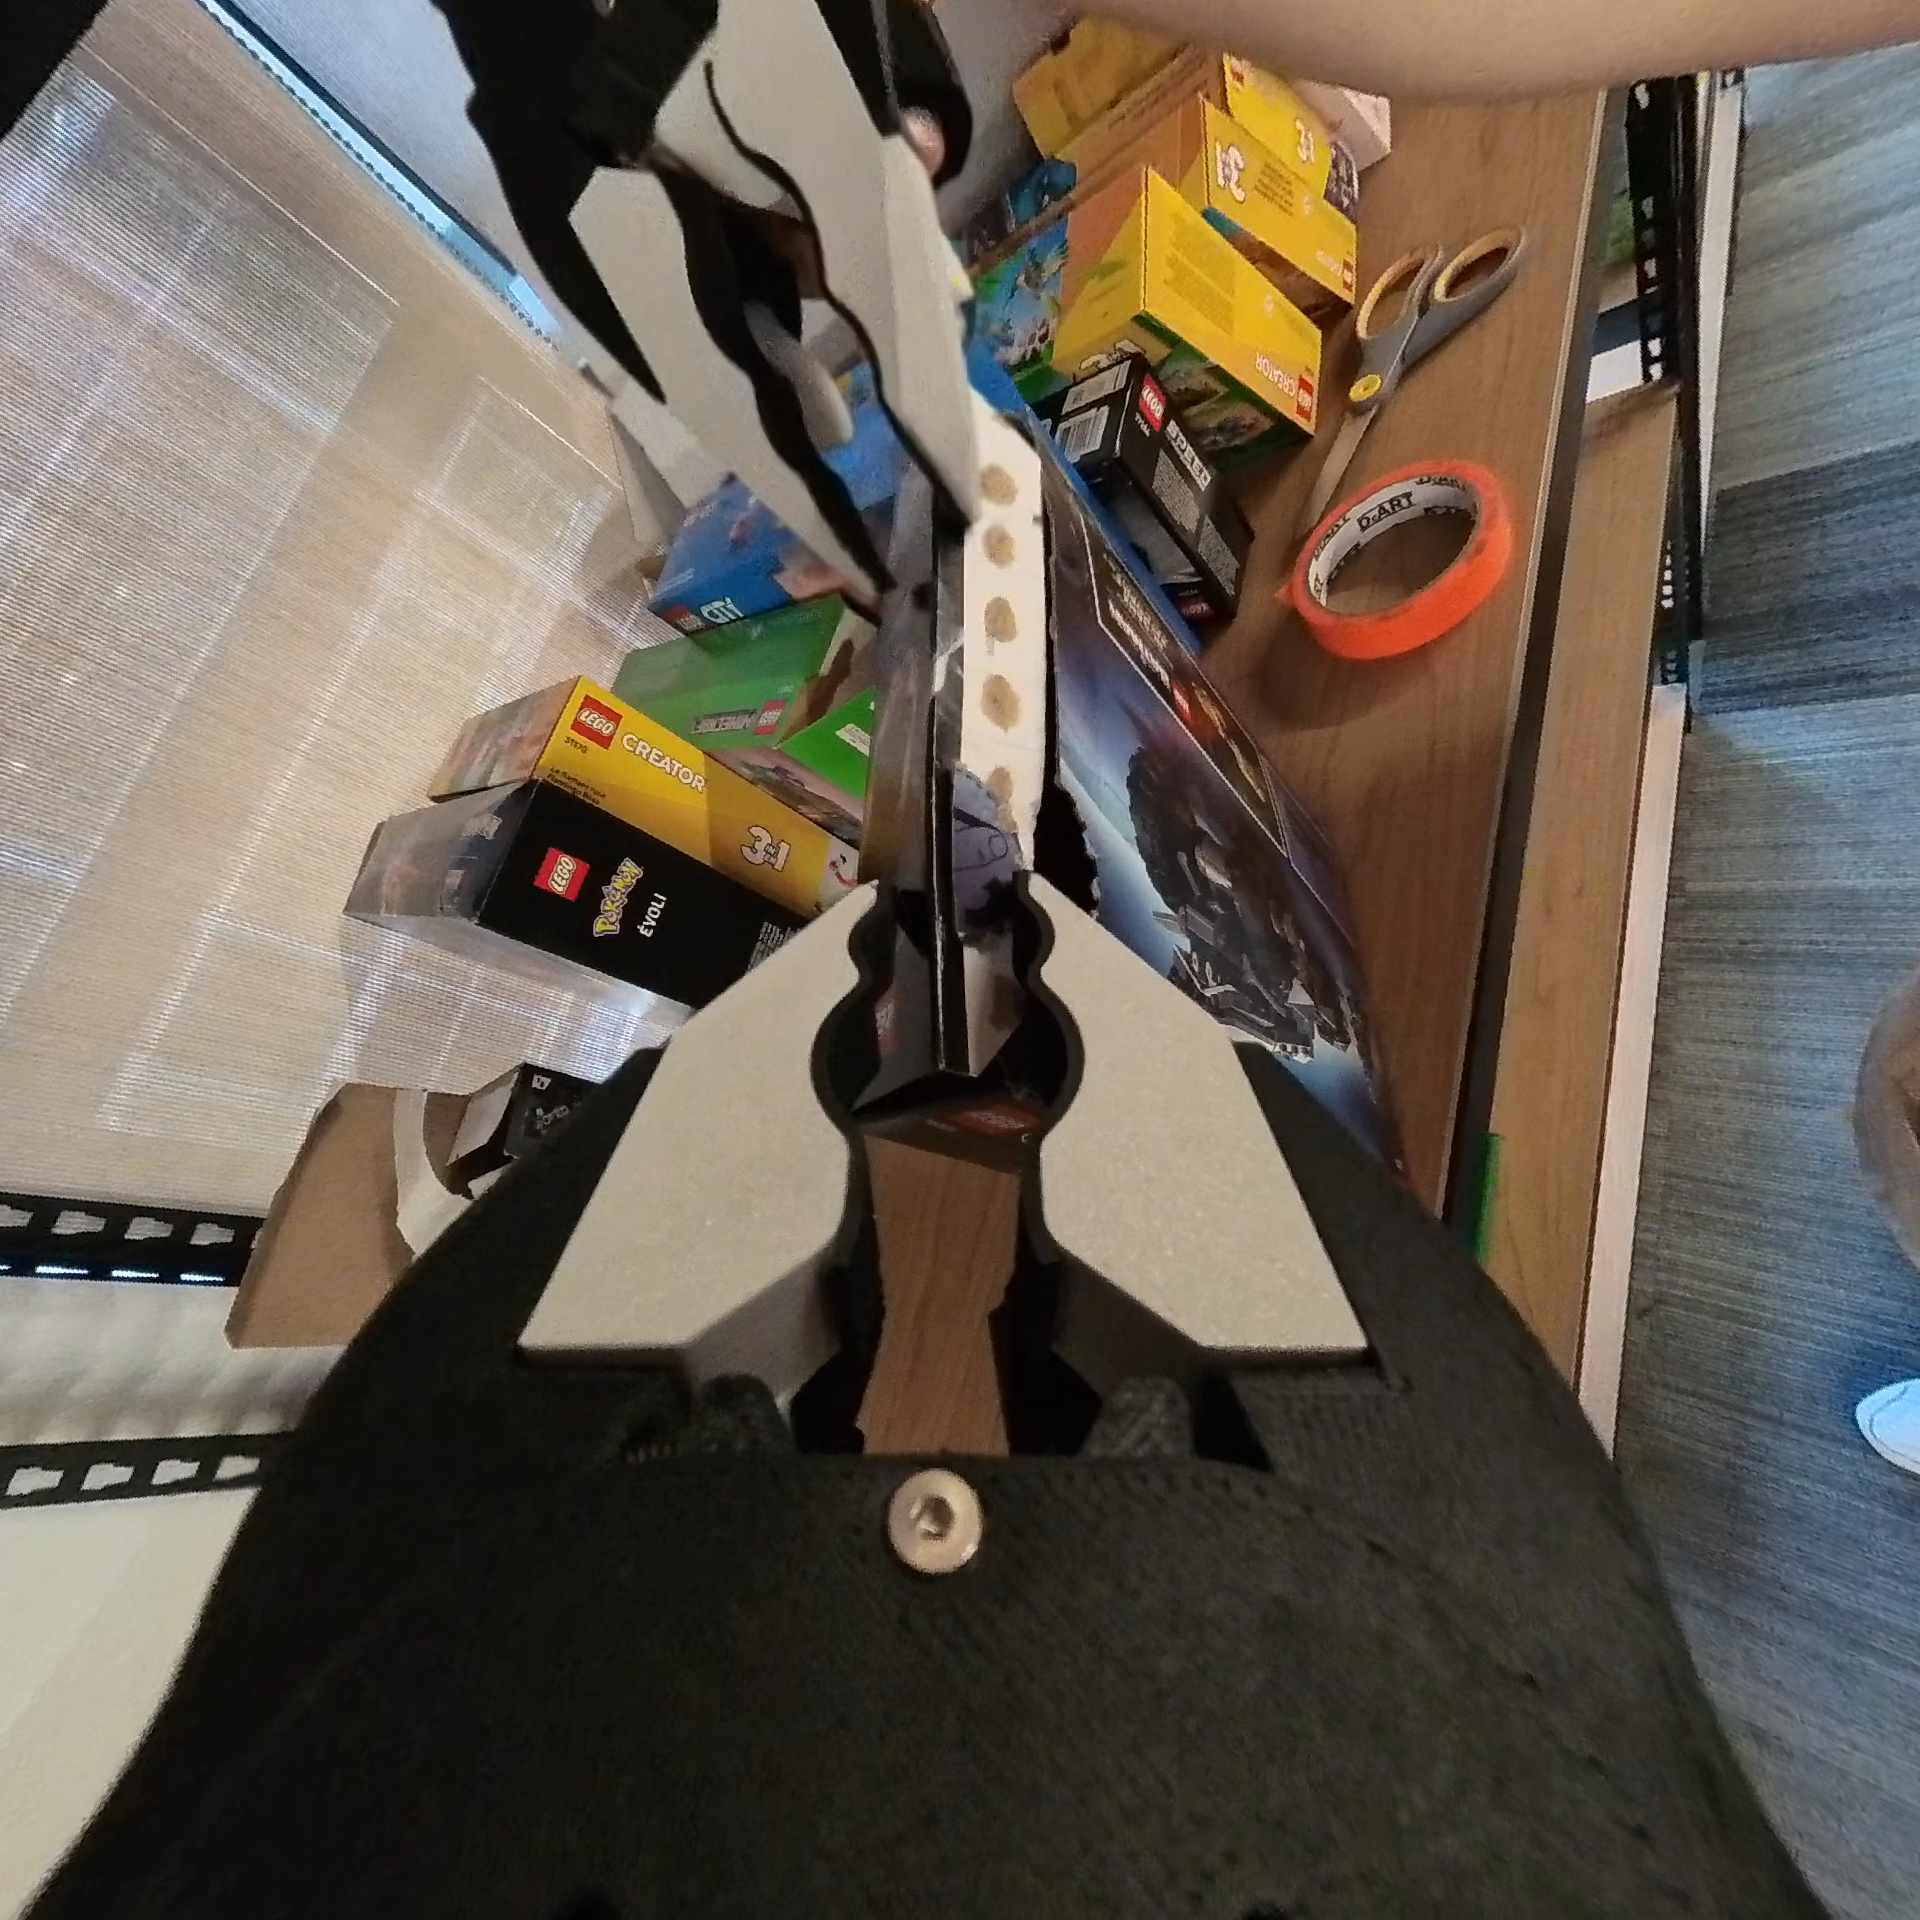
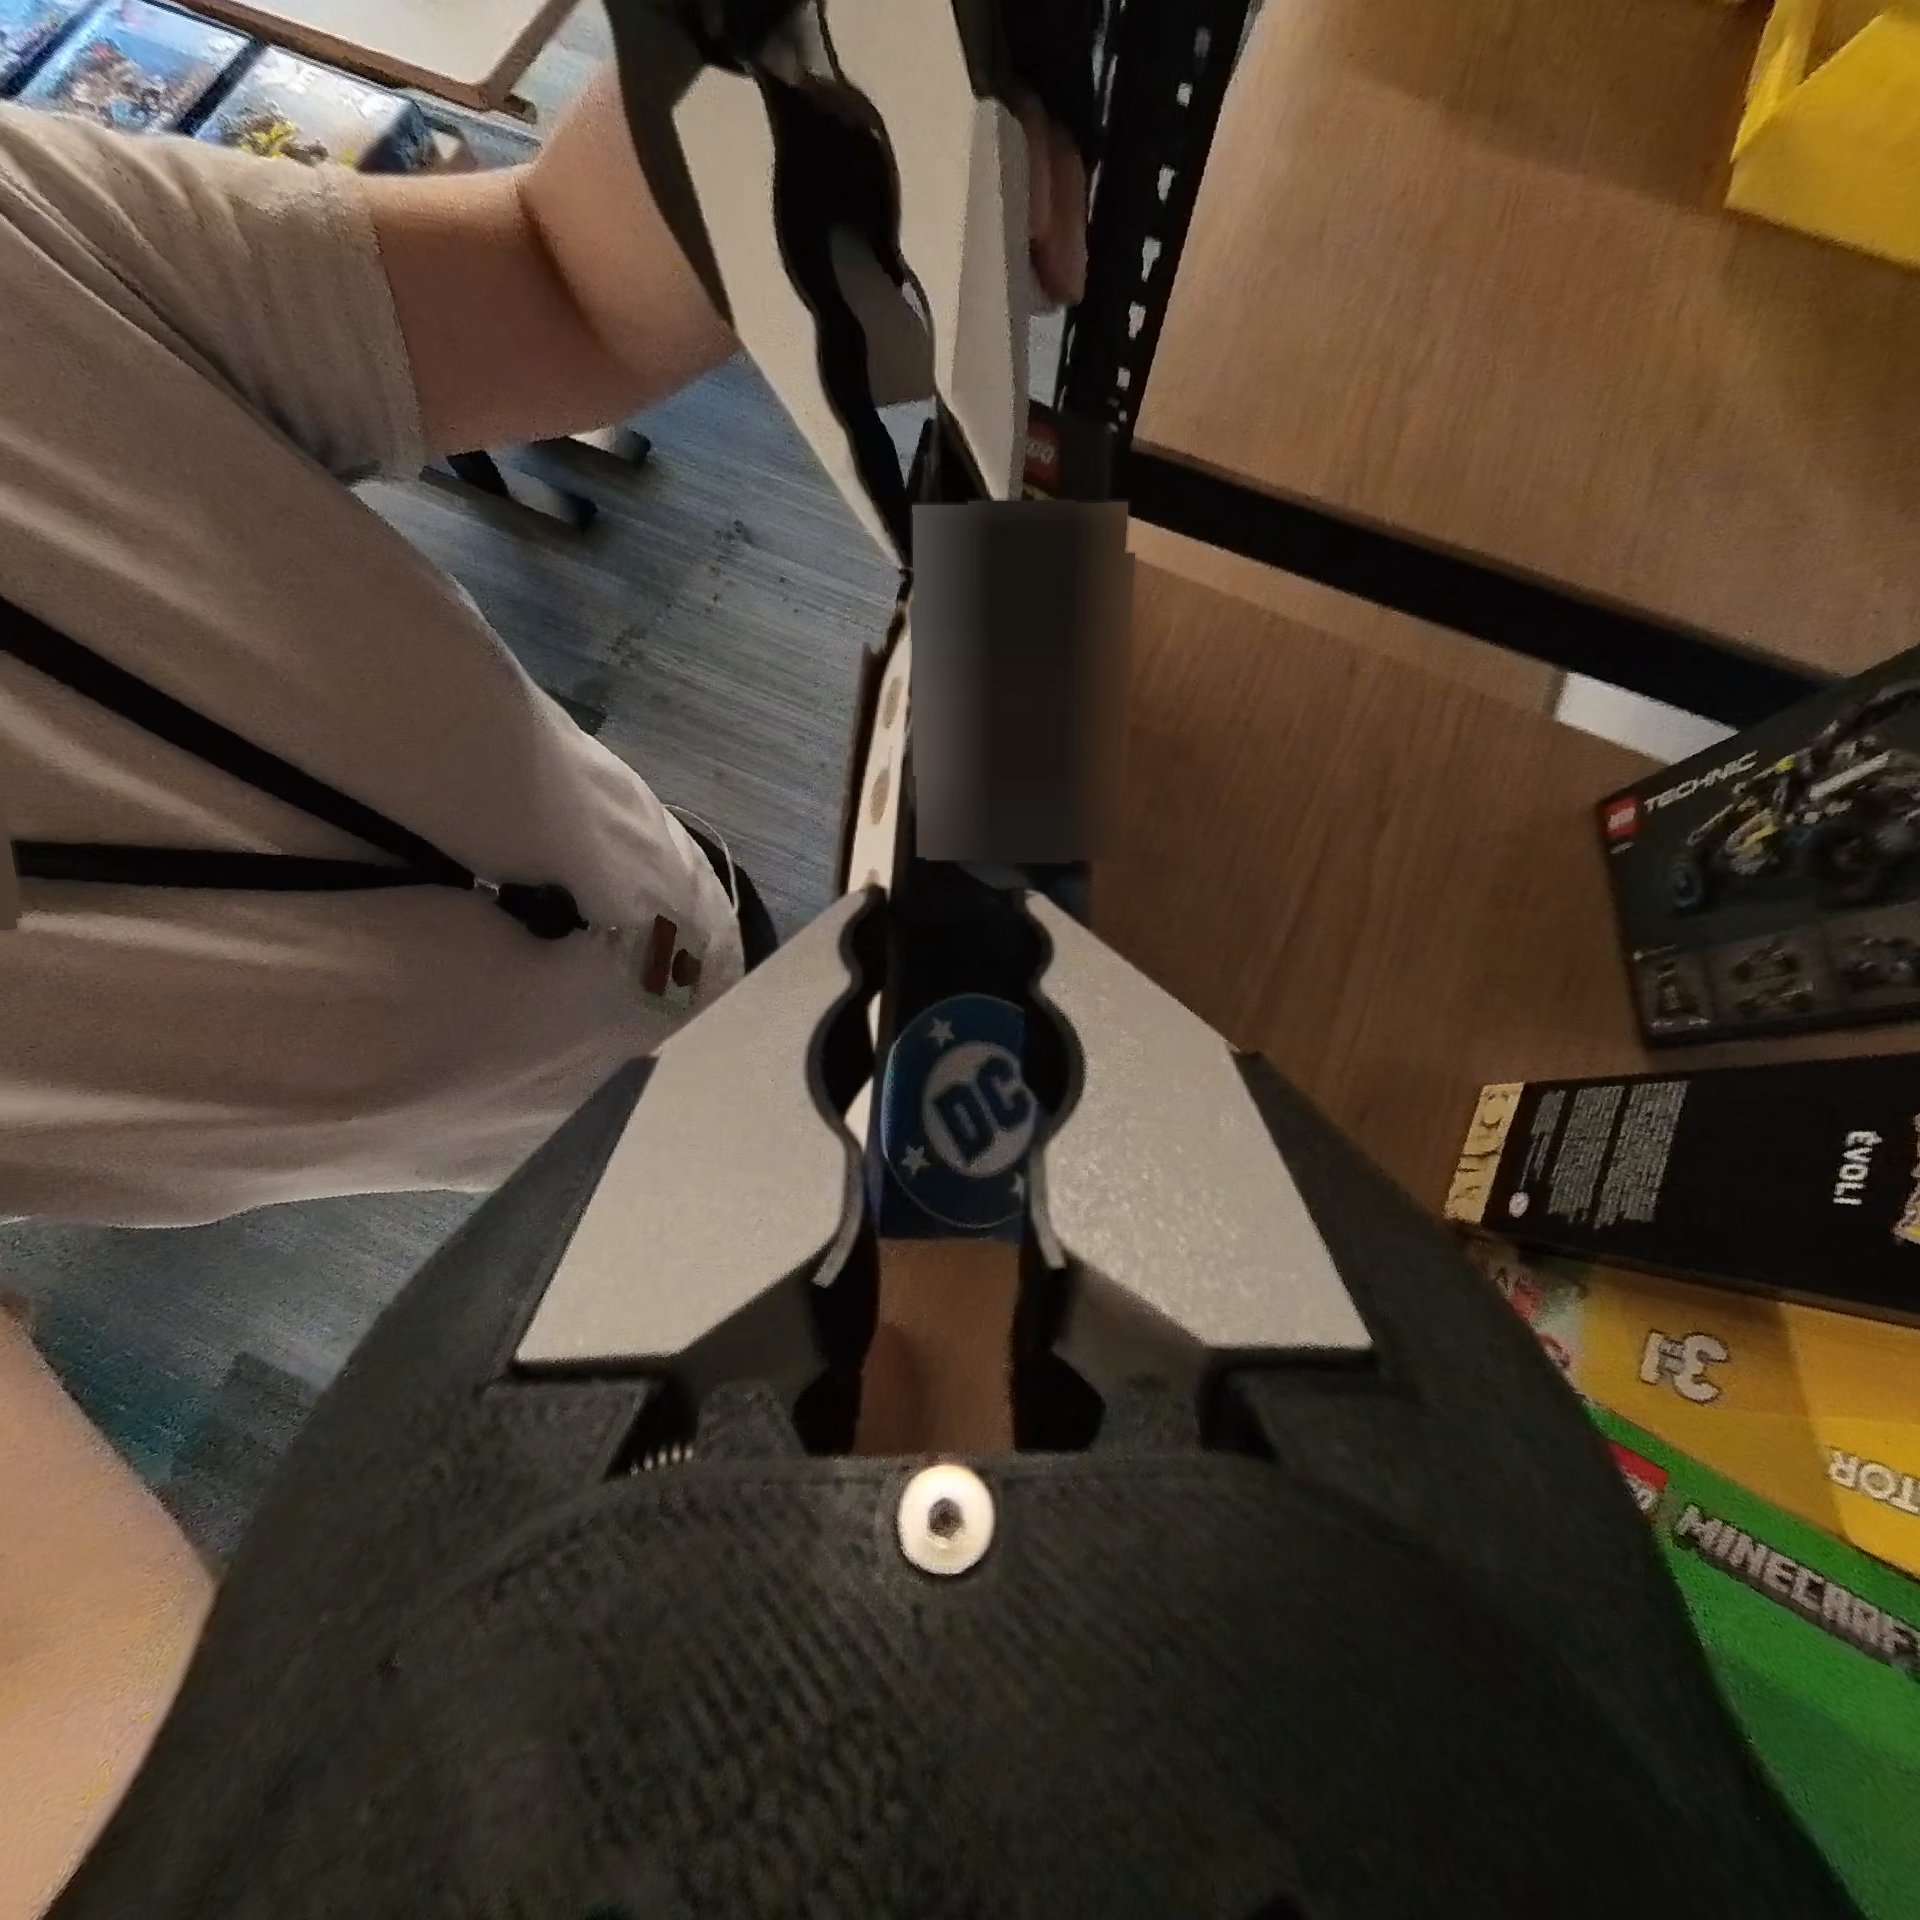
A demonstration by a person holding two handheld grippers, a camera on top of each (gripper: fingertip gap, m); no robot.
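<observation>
A large dark blue toy box (image 1: 1195,831) lies on a wooden table (image 1: 1455,883), its long flap (image 1: 914,727) raised on edge. A white torn strip with glue dots (image 1: 1003,623) runs along the flap. My left gripper (image 1: 951,894) is shut on the near end of the flap. My right gripper (image 1: 920,551) shows farther along, shut on the same flap. In the right wrist view my right gripper (image 2: 956,904) is shut on the box edge that bears a round blue emblem (image 2: 966,1122). The left gripper (image 2: 935,447) grips the far end, and the dotted strip (image 2: 883,748) runs between.
An orange tape roll (image 1: 1397,561) and scissors (image 1: 1403,322) lie on the table to the right. Several toy boxes (image 1: 1195,291) are stacked behind and left (image 1: 603,894). A person in a beige shirt (image 2: 260,831) stands close. A black shelf upright (image 2: 1122,312) rises behind. Tip to tip, the grippers are about 8 centimetres apart.
</observation>
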